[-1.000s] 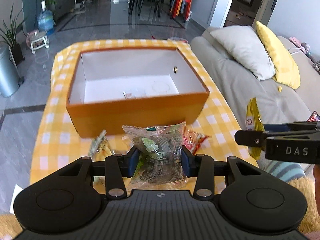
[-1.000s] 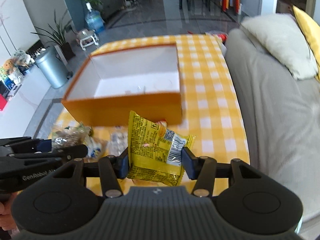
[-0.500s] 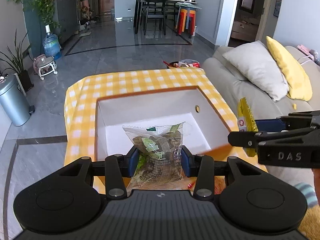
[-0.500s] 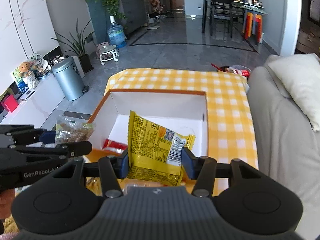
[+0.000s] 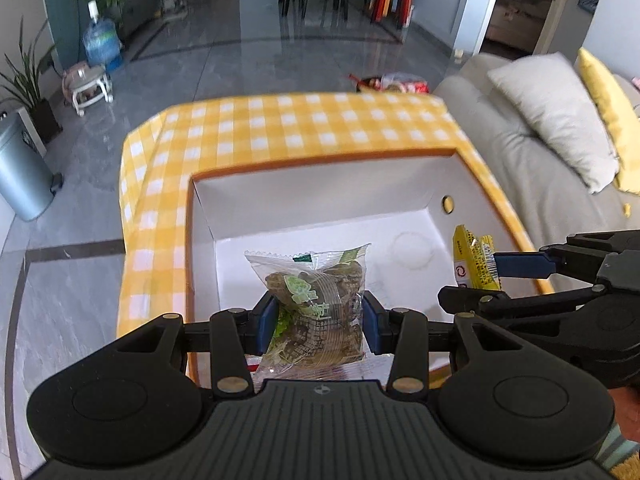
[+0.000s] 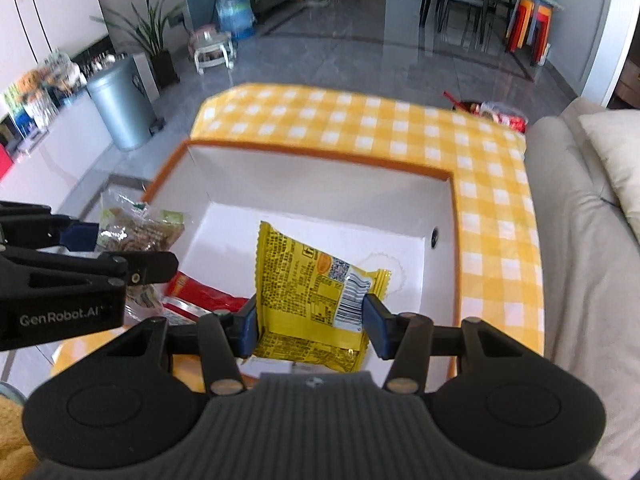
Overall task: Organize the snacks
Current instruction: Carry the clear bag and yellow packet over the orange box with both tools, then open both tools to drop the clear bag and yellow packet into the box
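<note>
Over the middle of each frame, both grippers are hanging above the white box (image 5: 320,204) on the yellow checked table (image 5: 280,128). The left gripper (image 5: 318,322) is pinching a clear cookie bag (image 5: 316,304); the right gripper (image 6: 310,326) is pinching a yellow snack pack (image 6: 308,292), probably so both can be dropped inside beside the red packet (image 6: 200,294).

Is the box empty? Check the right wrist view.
No, a red packet already lies on the white floor of the box, near its left wall.
</note>
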{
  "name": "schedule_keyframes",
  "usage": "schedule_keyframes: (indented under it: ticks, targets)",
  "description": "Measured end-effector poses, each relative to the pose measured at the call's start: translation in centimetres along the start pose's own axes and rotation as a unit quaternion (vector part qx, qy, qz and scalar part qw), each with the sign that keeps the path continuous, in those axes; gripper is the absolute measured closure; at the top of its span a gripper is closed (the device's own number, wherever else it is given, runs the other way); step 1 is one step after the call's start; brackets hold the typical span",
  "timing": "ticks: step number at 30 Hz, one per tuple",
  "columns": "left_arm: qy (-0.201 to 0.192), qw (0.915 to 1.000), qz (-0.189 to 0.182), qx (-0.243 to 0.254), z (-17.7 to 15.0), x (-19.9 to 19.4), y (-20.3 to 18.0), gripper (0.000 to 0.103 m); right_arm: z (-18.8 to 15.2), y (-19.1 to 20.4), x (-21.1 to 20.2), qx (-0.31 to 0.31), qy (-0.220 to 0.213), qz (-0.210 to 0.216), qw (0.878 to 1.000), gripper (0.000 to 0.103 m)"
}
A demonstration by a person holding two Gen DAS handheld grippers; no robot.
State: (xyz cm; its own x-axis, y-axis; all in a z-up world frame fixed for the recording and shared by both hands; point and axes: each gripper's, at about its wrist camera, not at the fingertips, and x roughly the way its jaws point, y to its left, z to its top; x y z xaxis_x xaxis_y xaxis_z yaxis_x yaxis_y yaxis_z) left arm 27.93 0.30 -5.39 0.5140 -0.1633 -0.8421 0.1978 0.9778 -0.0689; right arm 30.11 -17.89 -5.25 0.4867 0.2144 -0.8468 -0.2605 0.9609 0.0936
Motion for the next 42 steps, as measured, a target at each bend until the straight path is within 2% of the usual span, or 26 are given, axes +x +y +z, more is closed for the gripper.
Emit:
schedule_keyframes:
  ticks: [11,25,29,33,35,36,38,42]
  targets:
    - [0.078,0.9965,-0.004,-0.029,-0.4,5.5,1.0,0.054,0.7,-0.7,7.2,0.007,0.103,0.007,0.995,0.053]
    - [0.134,0.9901,0.013,-0.039,-0.4,8.6,1.8,0.053,0.3,-0.4,11.2,0.004,0.167,0.013,0.986,0.049]
    - [0.131,0.9898,0.015,-0.052,-0.6,8.3,2.3,0.05,0.1,-0.2,11.4,0.001,0.178,0.02,0.984,0.046]
    - [0.122,0.9908,0.006,-0.058,-0.4,7.4,2.5,0.045,0.1,0.3,11.2,-0.005,0.18,0.023,0.983,0.034]
    - [0.114,0.9918,0.007,-0.057,-0.3,6.8,2.4,0.042,0.2,0.3,11.0,-0.008,0.177,0.02,0.984,0.034]
    - [0.11,0.9924,0.008,-0.056,-0.2,6.5,2.3,0.038,0.3,0.3,10.8,-0.008,0.176,0.021,0.984,0.032]
    - [0.097,0.9938,0.015,-0.054,0.0,5.6,2.2,0.034,0.5,0.3,10.3,-0.005,0.172,0.021,0.985,0.023]
    - [0.068,0.9962,0.012,-0.054,0.5,3.1,2.1,0.034,1.2,-0.1,8.5,0.0,0.154,0.024,0.988,0.022]
